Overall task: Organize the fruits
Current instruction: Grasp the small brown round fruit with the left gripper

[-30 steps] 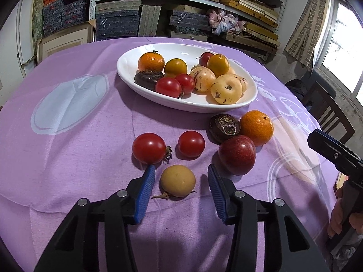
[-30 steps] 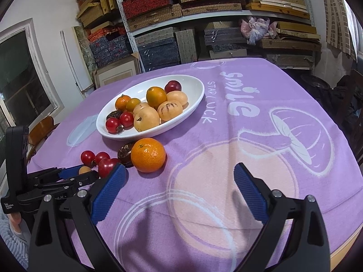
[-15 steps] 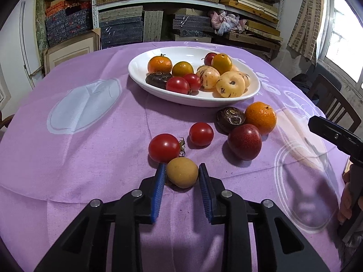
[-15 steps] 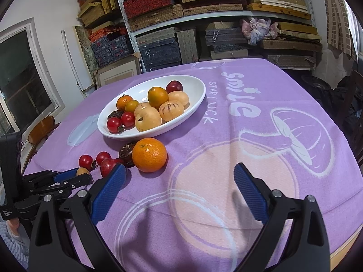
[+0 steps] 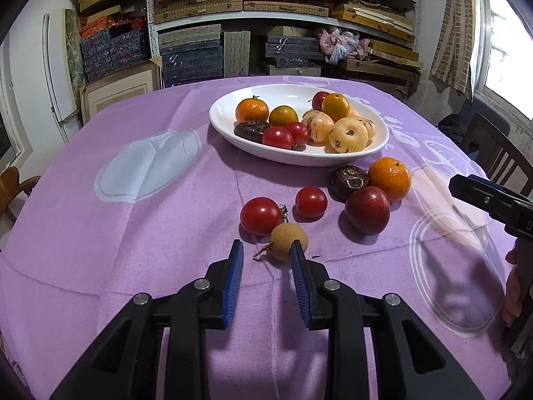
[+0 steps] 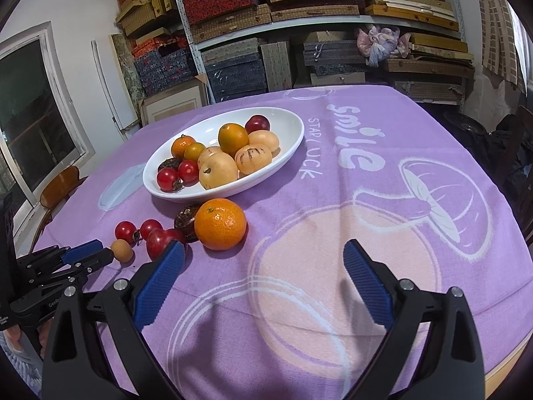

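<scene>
Left gripper (image 5: 266, 245), seen from its own wrist camera, has its jaws drawn nearly together with nothing clamped. The small tan fruit (image 5: 288, 241) lies on the purple tablecloth (image 5: 133, 233) just past the tips, touching the tip of the right-hand finger and clear of the other pad, its stem pointing into the gap. A red tomato (image 5: 261, 215) sits just beyond it, and the white dish (image 5: 299, 158) of fruit stands further toward the tabletop's far edge. From the right wrist camera, the right gripper (image 6: 263, 246) hangs with jaws wide apart and empty over bare cloth near the tabletop's near edge. The tan fruit appears at the left, right at the left gripper's tips, with an orange (image 6: 220, 224) between it and the dish.
</scene>
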`<state>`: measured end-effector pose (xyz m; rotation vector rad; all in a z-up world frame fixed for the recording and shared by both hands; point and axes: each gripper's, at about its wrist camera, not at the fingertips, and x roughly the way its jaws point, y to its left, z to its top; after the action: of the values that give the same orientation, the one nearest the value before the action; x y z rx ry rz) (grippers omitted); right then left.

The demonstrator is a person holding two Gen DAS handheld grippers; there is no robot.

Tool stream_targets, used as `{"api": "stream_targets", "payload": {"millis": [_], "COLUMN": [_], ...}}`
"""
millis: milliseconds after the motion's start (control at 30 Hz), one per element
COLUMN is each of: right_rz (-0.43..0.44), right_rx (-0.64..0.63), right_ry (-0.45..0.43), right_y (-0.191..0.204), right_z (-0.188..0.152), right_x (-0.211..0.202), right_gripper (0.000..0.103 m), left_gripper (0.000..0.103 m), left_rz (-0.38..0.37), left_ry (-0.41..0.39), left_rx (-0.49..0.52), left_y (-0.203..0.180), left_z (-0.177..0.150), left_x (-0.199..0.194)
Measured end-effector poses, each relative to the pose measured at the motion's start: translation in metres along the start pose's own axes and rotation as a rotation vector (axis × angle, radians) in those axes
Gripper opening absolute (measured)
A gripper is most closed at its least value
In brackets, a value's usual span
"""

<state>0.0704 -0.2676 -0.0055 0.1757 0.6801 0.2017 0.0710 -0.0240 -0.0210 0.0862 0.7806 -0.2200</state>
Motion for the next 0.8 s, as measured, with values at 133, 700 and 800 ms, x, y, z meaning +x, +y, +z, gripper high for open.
{"api": "stream_targets", "payload": {"millis": [133,700,800], "right_rz": [0.0,0.003,0.002], "right_rx": [-0.001,0.002,-0.002], "right_ry": [-0.001,0.008,0.008], "right_y": [0.0,-0.003,-0.003], "right_z": [0.0,-0.004,-0.004], "right_x": [0.0,0.004,0.004], "right_gripper": [0.094,0.094,0.094], "left_gripper": [0.031,0.045,0.045], "left_rz": [-0.007,-0.029,-0.049], "left_ry": [0.045,0.041,0.064], "left_rx": [-0.022,0.013,-0.01], "left_y": [0.003,-0.02,-0.021], "left_z": [0.001,0.009,0.016], "left_x": [0.009,0.015,0.021]}}
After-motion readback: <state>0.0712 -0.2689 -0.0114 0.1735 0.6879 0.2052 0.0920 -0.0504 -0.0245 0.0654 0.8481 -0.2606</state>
